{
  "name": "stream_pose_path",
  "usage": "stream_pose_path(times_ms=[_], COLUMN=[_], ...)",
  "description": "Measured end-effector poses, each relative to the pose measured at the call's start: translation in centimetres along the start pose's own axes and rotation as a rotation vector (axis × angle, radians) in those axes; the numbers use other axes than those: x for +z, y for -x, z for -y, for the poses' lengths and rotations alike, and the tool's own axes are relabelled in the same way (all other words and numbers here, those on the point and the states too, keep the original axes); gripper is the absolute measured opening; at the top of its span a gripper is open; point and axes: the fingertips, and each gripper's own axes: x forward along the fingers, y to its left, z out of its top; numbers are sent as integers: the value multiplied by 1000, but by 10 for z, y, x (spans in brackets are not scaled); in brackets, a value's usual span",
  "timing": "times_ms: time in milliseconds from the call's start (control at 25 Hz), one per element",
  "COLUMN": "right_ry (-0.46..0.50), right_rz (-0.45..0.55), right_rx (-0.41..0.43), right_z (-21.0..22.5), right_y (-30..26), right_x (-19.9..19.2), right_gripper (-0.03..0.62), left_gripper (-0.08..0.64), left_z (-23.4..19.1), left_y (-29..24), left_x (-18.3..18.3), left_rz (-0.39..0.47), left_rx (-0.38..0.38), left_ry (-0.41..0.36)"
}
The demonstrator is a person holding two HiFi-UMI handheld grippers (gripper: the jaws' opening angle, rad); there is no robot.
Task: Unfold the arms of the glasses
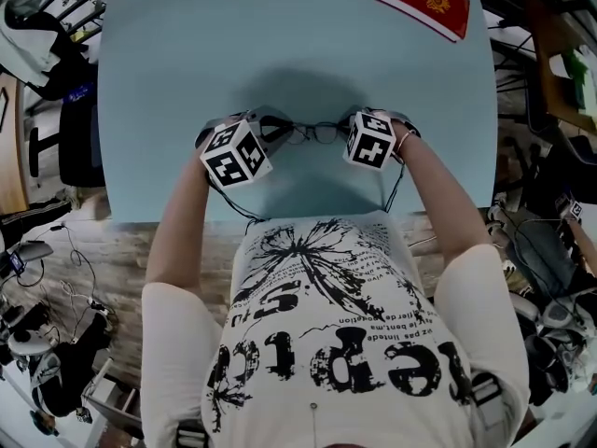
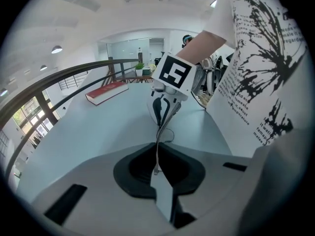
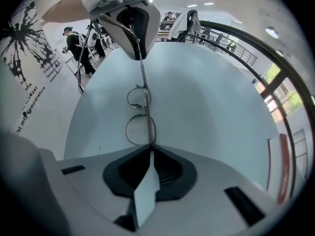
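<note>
Thin dark-rimmed glasses (image 1: 312, 133) hang just above the pale blue table (image 1: 168, 82), stretched between my two grippers. My left gripper (image 1: 274, 134) is shut on one thin arm of the glasses (image 2: 158, 149), which runs straight out from its closed jaws towards the right gripper (image 2: 160, 125). In the right gripper view, my right gripper (image 3: 149, 146) is shut on the other end of the frame, beside the nearer lens (image 3: 140, 130). The second lens (image 3: 138, 96) lies beyond it, and the frame leads up to the left gripper (image 3: 139, 56). Both marker cubes face upward in the head view.
A red book (image 1: 422, 0) lies at the table's far right corner, also seen as the red book (image 2: 107, 91) in the left gripper view. The table's near edge (image 1: 308, 217) is close to the person's torso. Chairs, cables and gear crowd the floor on both sides.
</note>
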Motion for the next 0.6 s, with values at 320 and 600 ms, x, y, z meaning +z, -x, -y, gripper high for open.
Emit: stream_pose_path(times_ms=[320, 600], right_ry=[-10, -47], right_rz=[-25, -35], right_rx=[-25, -43], right_z=[-3, -8], right_y=[4, 4], right_x=[-5, -3], right_gripper=[35, 48], left_gripper=[28, 28], left_z=[2, 8], left_y=[17, 15], left_x=[-15, -17], left_rz=[1, -8], left_rx=[32, 38], left_ry=[36, 30])
